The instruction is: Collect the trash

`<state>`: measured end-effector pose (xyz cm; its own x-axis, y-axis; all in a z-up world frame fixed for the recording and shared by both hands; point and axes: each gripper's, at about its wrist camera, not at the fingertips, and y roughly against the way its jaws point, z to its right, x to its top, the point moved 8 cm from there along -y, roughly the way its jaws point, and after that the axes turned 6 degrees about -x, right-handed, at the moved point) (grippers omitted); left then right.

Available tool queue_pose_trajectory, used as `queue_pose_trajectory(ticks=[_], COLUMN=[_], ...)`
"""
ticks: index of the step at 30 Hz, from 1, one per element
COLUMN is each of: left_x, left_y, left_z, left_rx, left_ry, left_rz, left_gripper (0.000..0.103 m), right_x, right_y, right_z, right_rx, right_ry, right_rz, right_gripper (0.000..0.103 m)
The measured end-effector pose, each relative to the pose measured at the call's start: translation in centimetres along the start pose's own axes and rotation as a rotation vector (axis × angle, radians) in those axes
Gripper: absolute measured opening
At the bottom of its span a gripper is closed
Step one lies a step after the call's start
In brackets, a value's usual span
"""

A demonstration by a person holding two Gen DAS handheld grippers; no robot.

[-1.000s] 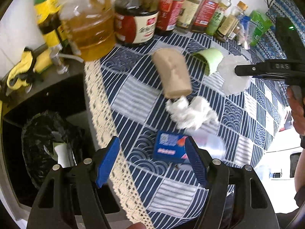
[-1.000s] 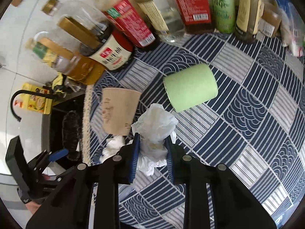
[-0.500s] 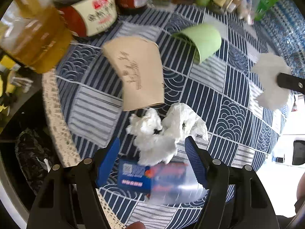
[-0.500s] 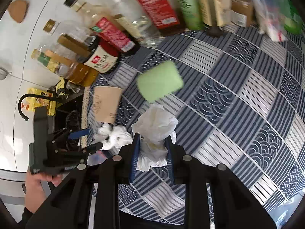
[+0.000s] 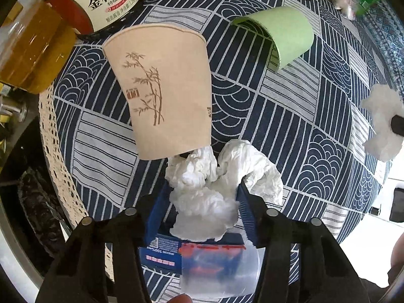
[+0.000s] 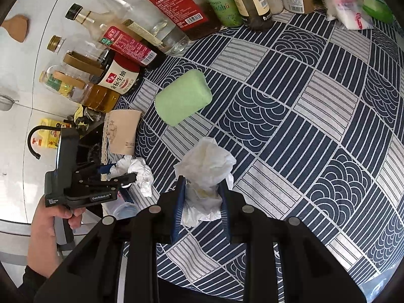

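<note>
My left gripper (image 5: pixel 202 197) is shut on a crumpled white tissue (image 5: pixel 217 181) lying near the table's left edge; it also shows in the right wrist view (image 6: pixel 118 174). My right gripper (image 6: pixel 202 192) is shut on another crumpled white tissue (image 6: pixel 205 166) and holds it above the cloth; that tissue shows at the right in the left wrist view (image 5: pixel 381 123). A beige paper cup (image 5: pixel 164 88) lies on its side just beyond the left tissue. A green paper cup (image 5: pixel 280 32) lies on its side farther back.
A blue packet with clear plastic (image 5: pixel 202 260) lies under my left gripper. Sauce and oil bottles (image 6: pixel 151 38) line the back of the blue patterned tablecloth (image 6: pixel 315 126). A black bin bag (image 5: pixel 32 202) sits below the table's left edge.
My left gripper moved forward over the blue packet and closed on the white tissue. My right gripper stayed shut on its tissue and drew back to the right.
</note>
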<state>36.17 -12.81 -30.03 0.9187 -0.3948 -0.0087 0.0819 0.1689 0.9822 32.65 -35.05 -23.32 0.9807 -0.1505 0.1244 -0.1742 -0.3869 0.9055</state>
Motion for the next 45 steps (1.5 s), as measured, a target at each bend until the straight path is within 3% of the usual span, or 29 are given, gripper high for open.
queue_pose_trajectory(ticks=[4, 7, 18, 26, 35, 45], left_x=[0.0, -0.1, -1.6, -3.4, -5.2, -10.6], left_y=[0.0, 0.6, 3.5, 7.9, 13.0, 17.5], left_z=[0.4, 0.7, 1.4, 0.3, -1.3, -7.3], left_rx=[-0.006, -0.014, -0.032, -0.03, -0.008, 0.027], left_ry=[0.011, 0.018, 0.042, 0.061, 0.096, 0.211], left_rz=[0.015, 0.033, 0.104, 0.165, 0.262, 0.351], left_gripper=[0.026, 0.023, 0.022, 0.022, 0.022, 0.022], right_x=[0.0, 0.1, 0.2, 0.6, 0.3, -1.0], right_y=[-0.1, 0.2, 1.1, 2.4, 2.6, 0.4], right_z=[-0.4, -0.9, -3.0, -6.6, -13.4, -23.5], right_rx=[0.004, 0.008, 0.017, 0.029, 0.048, 0.089], right_ry=[0.039, 0.067, 0.141, 0.213, 0.321, 0.483], right_rz=[-0.008, -0.01, -0.008, 0.013, 0.018, -0.016], right_gripper=[0.027, 0.027, 0.027, 0.027, 0.027, 0.027])
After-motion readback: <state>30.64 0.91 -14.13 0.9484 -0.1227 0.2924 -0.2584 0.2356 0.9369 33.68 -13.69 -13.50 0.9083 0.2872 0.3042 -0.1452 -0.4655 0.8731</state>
